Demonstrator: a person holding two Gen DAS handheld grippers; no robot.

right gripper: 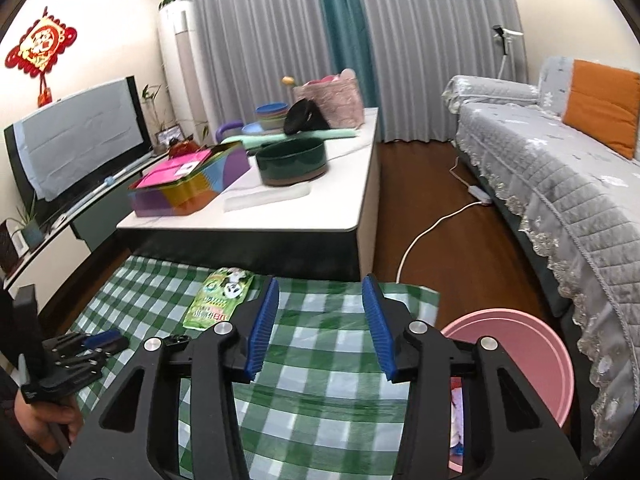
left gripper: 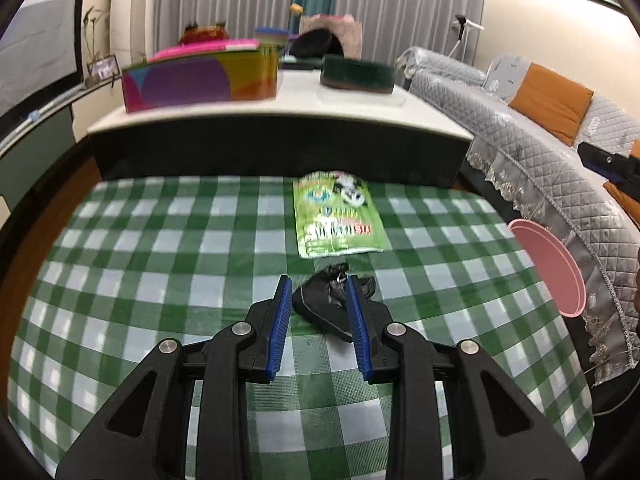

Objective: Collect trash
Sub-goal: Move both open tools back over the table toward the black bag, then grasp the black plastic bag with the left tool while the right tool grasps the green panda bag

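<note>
Left wrist view: the left gripper (left gripper: 318,286) sits low centre, its jaws narrow, with a crumpled black scrap (left gripper: 328,304) between the blue pads (left gripper: 280,328); the right pad hides part of the scrap, and whether both pads press it cannot be told. Just above lies a green snack packet (left gripper: 338,216), blurred, flat on the checked cloth (left gripper: 160,272). A pink bin (left gripper: 548,268) is cut off at right. Right wrist view: the right gripper (right gripper: 320,304) stands half open with nothing between its jaws, over the cloth. The packet lies left of it, partly hidden by the left finger. The bin's rim shows lower right, its contents hard to make out.
</note>
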